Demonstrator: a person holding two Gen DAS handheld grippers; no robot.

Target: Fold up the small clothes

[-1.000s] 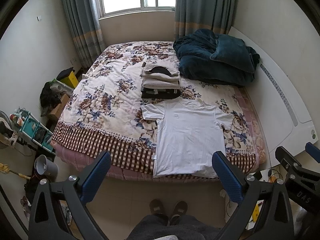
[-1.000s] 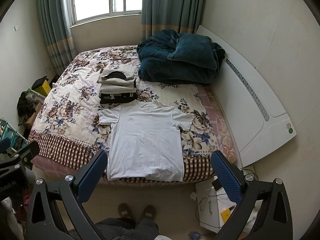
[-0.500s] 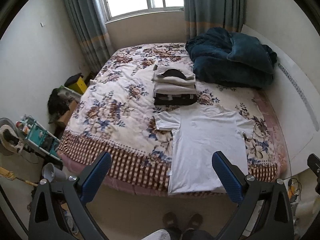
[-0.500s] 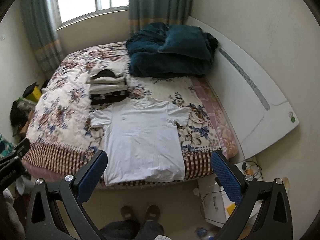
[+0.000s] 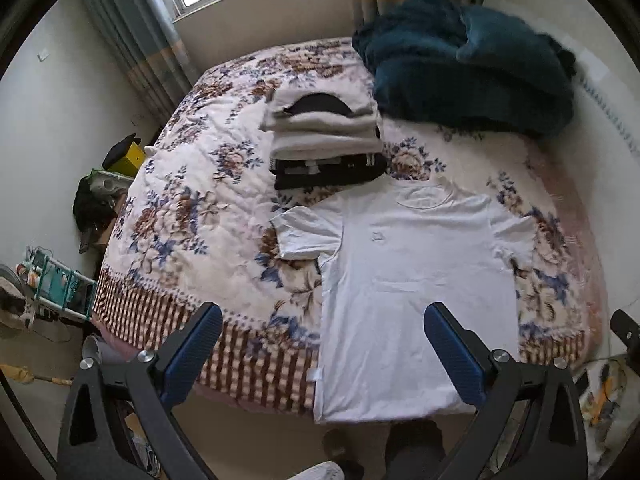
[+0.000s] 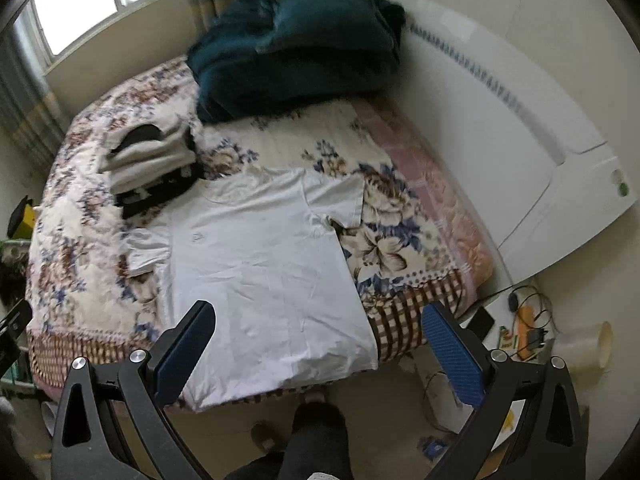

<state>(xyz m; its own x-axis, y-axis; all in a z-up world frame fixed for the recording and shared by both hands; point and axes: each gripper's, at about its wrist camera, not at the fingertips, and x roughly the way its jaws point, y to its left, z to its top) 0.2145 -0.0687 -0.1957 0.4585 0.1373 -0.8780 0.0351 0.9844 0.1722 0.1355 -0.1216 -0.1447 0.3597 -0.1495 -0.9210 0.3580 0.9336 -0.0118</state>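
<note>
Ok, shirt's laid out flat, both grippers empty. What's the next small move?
Probably lower the left gripper onto the white T-shirt's left sleeve. The shirt lies flat and unfolded on the bed, and both grippers are open above it, the right gripper included.

Right wrist view: blanket [image 6: 296, 52] at twelve o'clock smeared by blur; folded stack [image 6: 156, 160] at ten o'clock soft, garments indistinguishable.

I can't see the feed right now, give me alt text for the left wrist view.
A white T-shirt lies flat and unfolded, face up, on a floral bedspread, its hem at the near bed edge. The open left gripper hovers above the near edge, holding nothing. Behind the shirt sits a stack of folded clothes, with a dark teal blanket heaped beyond.
</note>
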